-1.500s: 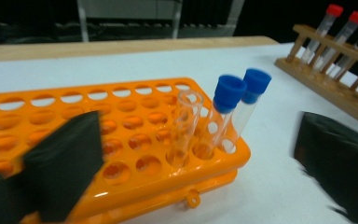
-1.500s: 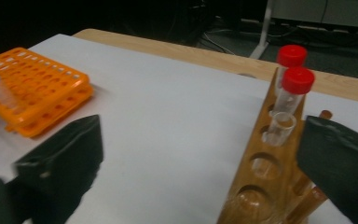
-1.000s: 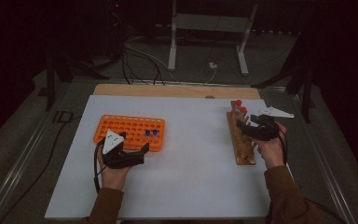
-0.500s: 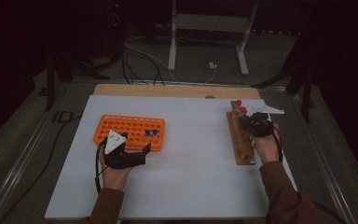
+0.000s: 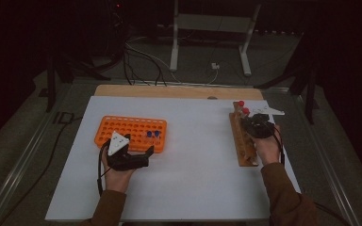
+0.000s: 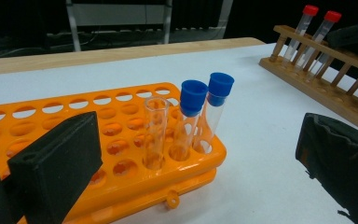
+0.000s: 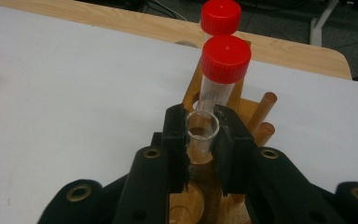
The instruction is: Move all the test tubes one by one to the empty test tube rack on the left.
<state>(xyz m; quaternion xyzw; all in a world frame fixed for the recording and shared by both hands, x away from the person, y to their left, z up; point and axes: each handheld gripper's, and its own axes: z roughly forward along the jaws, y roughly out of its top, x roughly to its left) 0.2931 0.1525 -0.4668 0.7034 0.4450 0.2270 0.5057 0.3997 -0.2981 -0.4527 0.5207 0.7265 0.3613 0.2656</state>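
tube in hand: clear uncapped tube (image 7: pixel 200 133), standing in wooden rack (image 5: pixel 243 141) at right side of counter (image 5: pixel 193 188), just near of two red-capped tubes (image 7: pixel 225 58).
right gripper (image 7: pixel 201 140): fingers (image 7: pixel 175 140) have just closed, now pinching the tube's top rim from both sides; tube between pads, bottom end hidden in the rack hole.
left gripper (image 5: pixel 127 157): fingers (image 6: pixel 56 165) spread wide, nothing between; parked just near of orange rack (image 6: pixel 121 186), left-centre of counter.
orange rack contents: one open clear tube (image 6: pixel 154 133) + two blue-capped tubes (image 6: pixel 193 119), near right corner.
handling, est.: light, stiff, thin-walled; can't tell glass vs plastic, so treat as fragile. Smooth wall = slippery, likely to slide or pivot in pads.
where to hold: grip sits high at open rim, weakest spot; squeeze gently. Lower on the wall would be steadier but rack rail blocks it.
lift, est.: straight up along tube axis, no tilt, else it binds in the hole or knocks the red-cap neighbour.
risk: crack at rim; drop once clear of the rack.
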